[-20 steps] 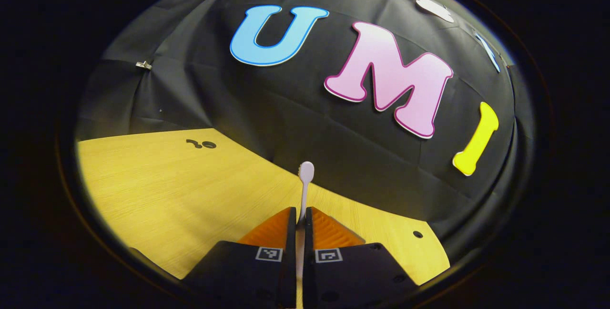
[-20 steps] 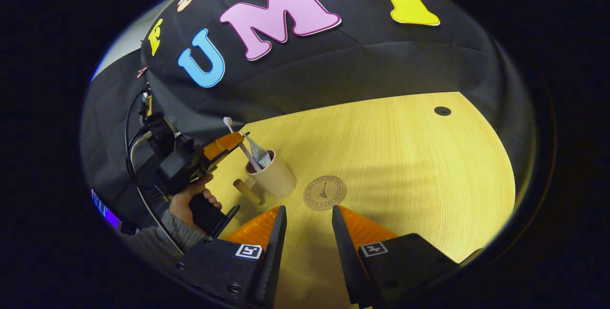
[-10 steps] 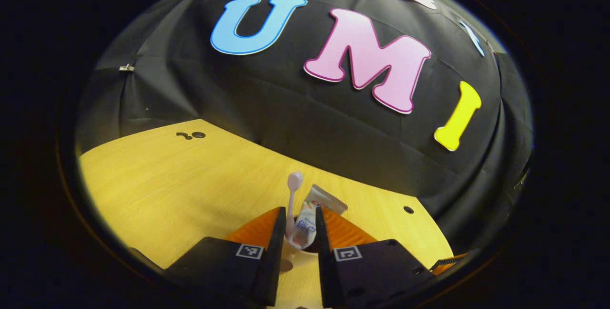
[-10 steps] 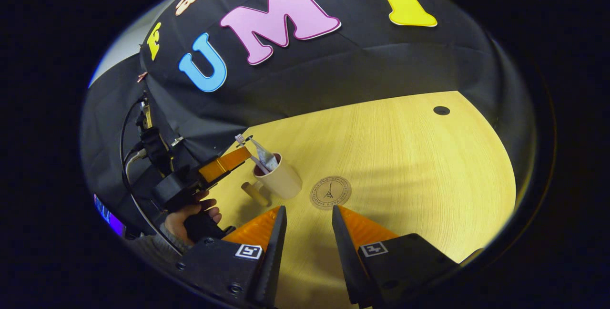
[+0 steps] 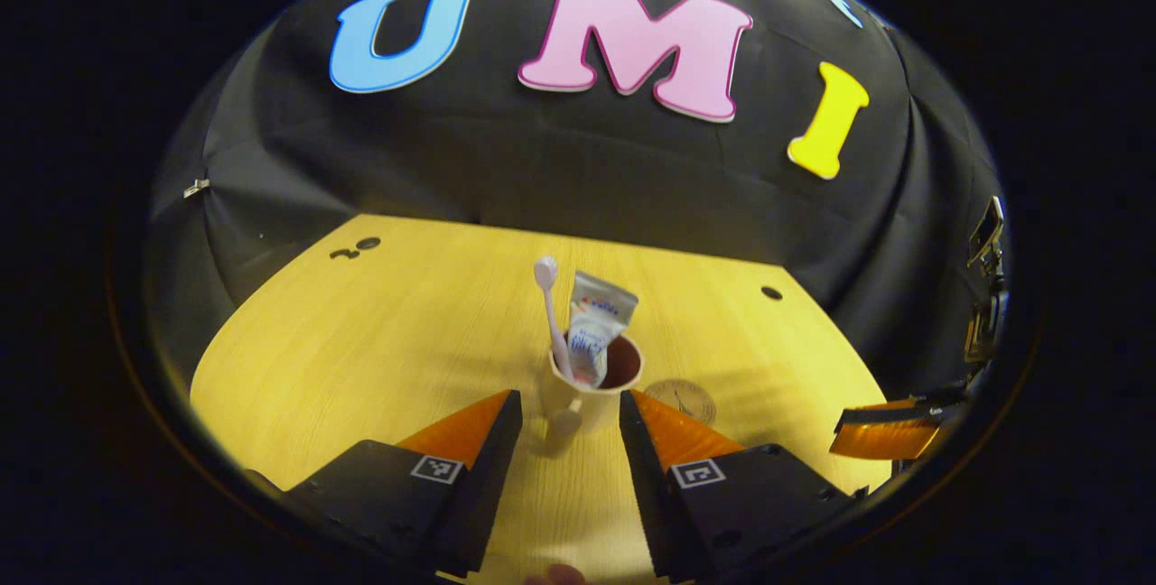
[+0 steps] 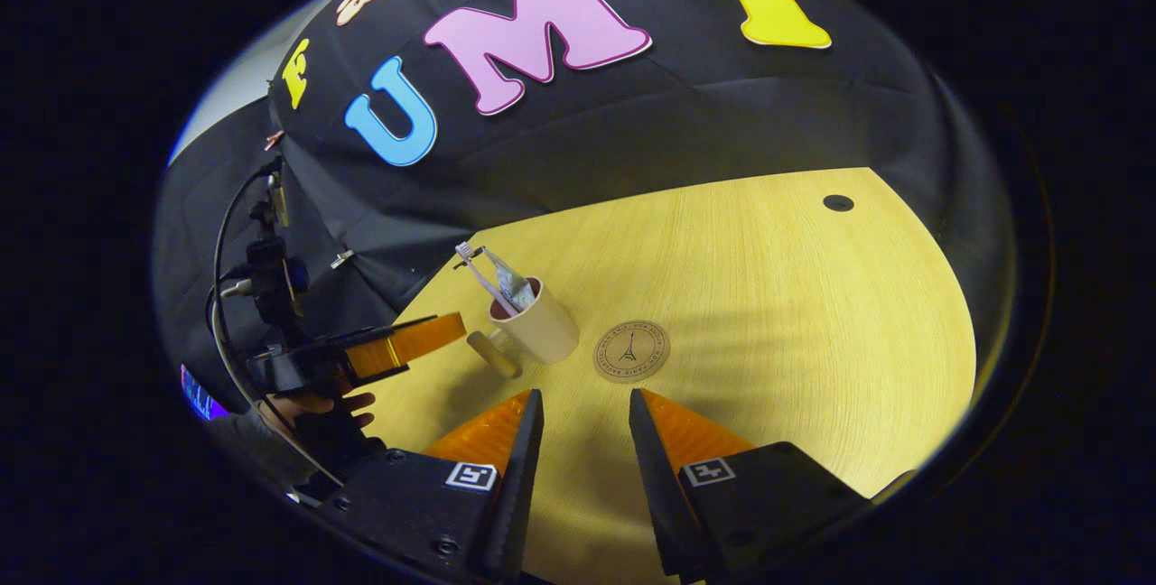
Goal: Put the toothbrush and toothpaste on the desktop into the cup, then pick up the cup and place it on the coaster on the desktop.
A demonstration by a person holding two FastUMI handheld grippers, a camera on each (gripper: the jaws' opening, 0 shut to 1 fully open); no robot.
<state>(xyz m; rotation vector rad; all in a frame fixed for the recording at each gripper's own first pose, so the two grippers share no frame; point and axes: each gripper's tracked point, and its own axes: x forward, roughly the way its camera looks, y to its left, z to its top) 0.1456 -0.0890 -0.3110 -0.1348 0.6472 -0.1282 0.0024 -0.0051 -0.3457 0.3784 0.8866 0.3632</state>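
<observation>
On the tabletop (image 6: 768, 296), well clear of edges, we see one cup (image 5: 587, 391) holding one toothbrush (image 5: 549, 305) and one toothpaste (image 5: 594, 332), beside one coaster (image 6: 631, 351); both grippers (image 5: 564, 454) (image 6: 582, 441) have fingers wide, holding nothing.

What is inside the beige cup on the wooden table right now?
A white toothbrush and a white toothpaste tube stand in the beige cup with a handle, both poking above the rim. Their lower ends and the cup's bottom are hidden by its wall.

Pale wooden desktop (image 6: 768, 296) with small dark holes (image 6: 838, 203), black cloth wall (image 5: 578, 170) behind.
</observation>
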